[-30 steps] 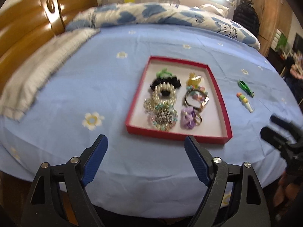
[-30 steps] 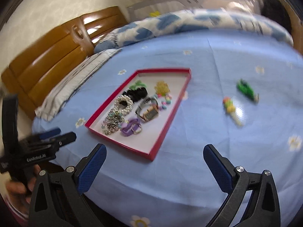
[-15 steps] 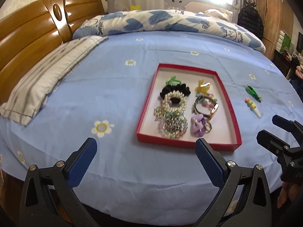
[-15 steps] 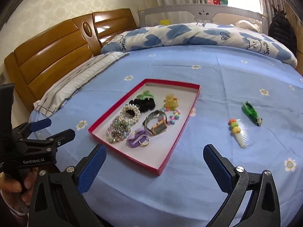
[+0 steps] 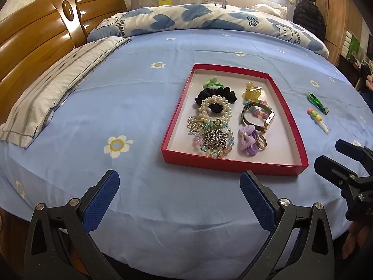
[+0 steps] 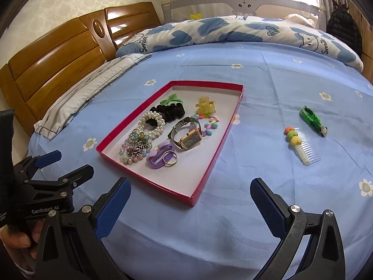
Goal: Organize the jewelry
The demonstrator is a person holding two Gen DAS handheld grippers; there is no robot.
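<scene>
Here, two wide-open, empty grippers hover over a blue flowered bedsheet (image 5: 130, 107).
The left gripper (image 5: 179, 187) and right gripper (image 6: 190, 196) flank a shallow red cardboard tray (image 6: 211, 161) of jewelry near the bed's front edge; bare sheet surrounds it.

I see my right gripper (image 5: 335, 156) cut off by the left view's right edge, its holding hand (image 5: 352, 238) mostly hidden. The black scrunchie (image 5: 215, 95) lies partly under the pearl bracelet (image 5: 214, 110). Bead details (image 6: 211, 126) are too small to tell.
</scene>
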